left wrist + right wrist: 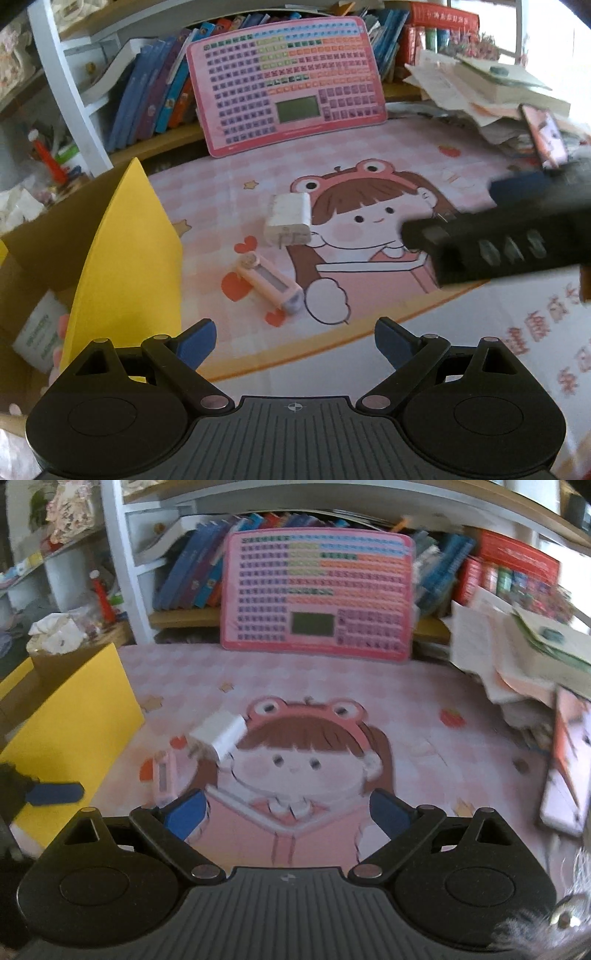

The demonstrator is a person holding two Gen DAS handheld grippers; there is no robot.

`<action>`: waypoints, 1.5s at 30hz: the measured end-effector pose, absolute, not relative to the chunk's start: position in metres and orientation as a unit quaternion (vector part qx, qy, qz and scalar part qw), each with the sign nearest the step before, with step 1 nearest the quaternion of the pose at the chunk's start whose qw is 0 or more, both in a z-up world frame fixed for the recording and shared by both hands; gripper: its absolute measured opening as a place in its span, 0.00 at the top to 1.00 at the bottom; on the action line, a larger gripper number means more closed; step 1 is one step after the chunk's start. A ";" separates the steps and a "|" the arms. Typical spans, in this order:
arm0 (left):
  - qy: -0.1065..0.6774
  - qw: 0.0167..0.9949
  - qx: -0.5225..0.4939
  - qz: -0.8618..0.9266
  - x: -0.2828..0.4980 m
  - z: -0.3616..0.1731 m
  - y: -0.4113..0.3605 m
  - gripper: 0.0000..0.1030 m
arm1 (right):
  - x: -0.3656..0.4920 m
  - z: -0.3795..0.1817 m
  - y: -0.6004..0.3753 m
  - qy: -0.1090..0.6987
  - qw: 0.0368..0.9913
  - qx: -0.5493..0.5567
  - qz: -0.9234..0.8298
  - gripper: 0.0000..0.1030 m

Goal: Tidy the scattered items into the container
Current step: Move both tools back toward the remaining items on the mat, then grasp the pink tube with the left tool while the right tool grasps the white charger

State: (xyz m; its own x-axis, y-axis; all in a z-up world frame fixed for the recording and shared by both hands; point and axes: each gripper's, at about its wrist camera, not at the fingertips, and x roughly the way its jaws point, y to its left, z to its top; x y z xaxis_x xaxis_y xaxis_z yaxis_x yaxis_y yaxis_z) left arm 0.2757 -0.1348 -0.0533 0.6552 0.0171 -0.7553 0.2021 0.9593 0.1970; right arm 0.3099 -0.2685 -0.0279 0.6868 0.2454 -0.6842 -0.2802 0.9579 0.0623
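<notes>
Left gripper (295,345) fingers spread, nothing held. Right gripper (288,812) fingers spread, nothing held. White charger (289,218) and pink case (271,282) seen on pink mat (369,314), near cardboard box (44,236) with yellow flap (129,266).

I see soft daylight entering from about 2 o'clock, blown out to white in that corner of the left wrist view. The right wrist view is smeared with motion blur, worst over the paper pile (517,653) at 3 o'clock. Fisheye bending curves the bookshelf (74,92) and darkens the extreme corners.
</notes>
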 end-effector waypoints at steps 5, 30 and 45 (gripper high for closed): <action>0.412 0.901 0.131 -0.027 0.292 -0.060 -0.136 0.08 | 0.341 -0.035 -0.253 0.377 0.908 -0.013 0.184 0.07; 0.424 0.904 0.059 0.021 0.352 -0.084 -0.118 0.21 | 0.424 -0.085 -0.195 0.419 0.869 -0.073 0.252 0.50; 0.430 0.902 0.028 0.000 0.357 -0.084 -0.110 0.78 | 0.370 -0.081 -0.283 0.432 0.883 -0.041 0.180 0.52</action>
